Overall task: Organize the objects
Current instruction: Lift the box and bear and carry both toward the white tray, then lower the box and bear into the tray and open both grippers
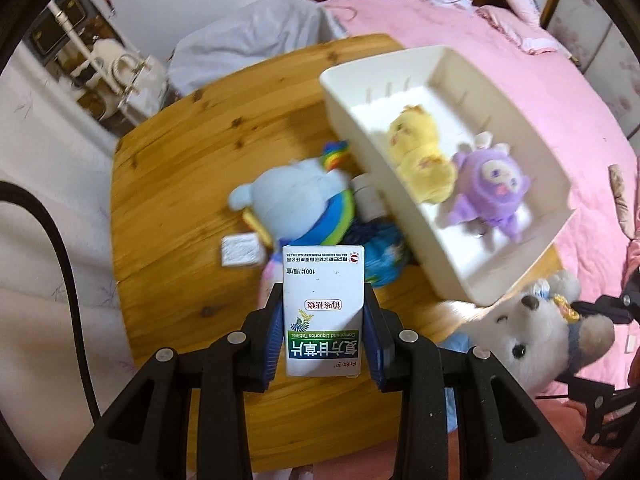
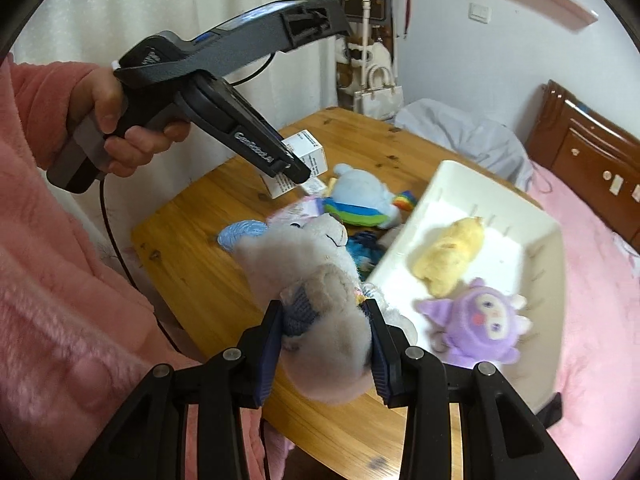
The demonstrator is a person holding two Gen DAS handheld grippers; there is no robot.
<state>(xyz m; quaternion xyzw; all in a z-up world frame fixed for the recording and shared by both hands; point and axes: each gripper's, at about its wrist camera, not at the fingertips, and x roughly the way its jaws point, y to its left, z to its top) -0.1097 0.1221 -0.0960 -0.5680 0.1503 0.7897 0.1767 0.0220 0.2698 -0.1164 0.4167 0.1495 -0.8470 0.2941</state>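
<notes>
The left gripper clamps one white medicine box between its blue pads, held above the wooden table. The right gripper squeezes one grey-white plush bear, lifted off the table. One white bin holds two toys: a yellow plush and a purple plush, touching each other. On the table just beside the bin lie one light-blue rainbow plush, one blue packet and one small white square packet.
</notes>
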